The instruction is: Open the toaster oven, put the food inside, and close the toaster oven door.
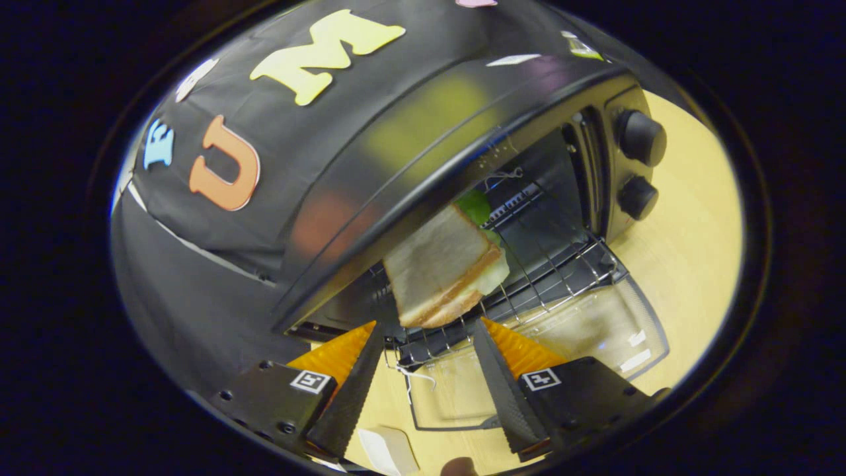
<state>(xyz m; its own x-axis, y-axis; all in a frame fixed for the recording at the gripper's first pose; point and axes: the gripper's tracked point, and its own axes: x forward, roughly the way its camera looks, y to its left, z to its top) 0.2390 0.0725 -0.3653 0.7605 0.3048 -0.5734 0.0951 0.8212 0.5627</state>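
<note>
1. Nearest the camera: the gripper (428, 330), its two fingers (512, 367) spread wide apart, nothing pinched between them, pads bare.
2. Just ahead of the fingertips: the front edge of the wire rack (529, 284), pulled slightly forward over the dropped glass door (595, 330), which lies flat and open above the pale wooden worktop (687, 251).
3. Between and beyond the fingers: the sandwich (443, 268), resting on the rack at the mouth of the toaster oven (410, 165), toasted crust toward the camera, a green leaf poking out at the far end.
4. No contact visible between fingers and sandwich; a clear gap separates the tips from the near crust.
5. Done, judging from the layout: door opened, food delivered onto the rack and let go.
6. Possibly unfinished: sandwich seems to sit close to the front of the rack, so unclear whether far enough in for the door to swing shut without touching it.
7. Left: closing the door, likely by backing off, getting a finger under its far edge or handle and lifting it up to the frame.
8. To the side of the cavity: two control knobs (640, 165), untouched.
</note>
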